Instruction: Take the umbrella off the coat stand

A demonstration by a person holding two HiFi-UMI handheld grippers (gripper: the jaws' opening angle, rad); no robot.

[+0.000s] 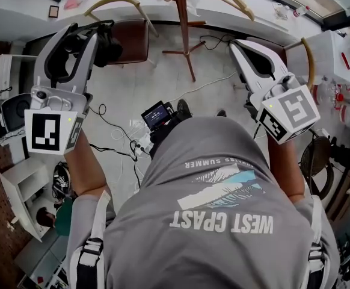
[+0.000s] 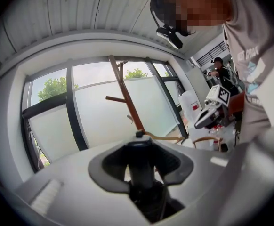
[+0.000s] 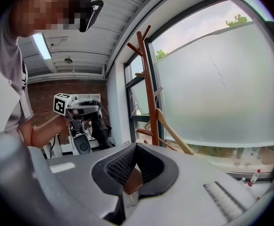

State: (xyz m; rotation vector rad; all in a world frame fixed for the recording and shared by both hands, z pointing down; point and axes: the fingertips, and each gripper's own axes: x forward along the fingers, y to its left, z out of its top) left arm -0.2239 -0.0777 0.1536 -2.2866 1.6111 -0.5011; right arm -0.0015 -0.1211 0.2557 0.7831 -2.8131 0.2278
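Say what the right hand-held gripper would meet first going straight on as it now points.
Most likely the coat stand, whose pole rises just beyond the right hand-held gripper; the frosted window lies behind it. Depth is unclear.

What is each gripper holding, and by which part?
The left gripper clamps the folded black umbrella just below its small knobbed end; the right gripper holds nothing, its jaws together.

Both arms forward — left hand-held gripper [image 1: 97, 38] clamps the umbrella [image 2: 141, 173], right hand-held gripper [image 3: 136, 149] closed, empty.
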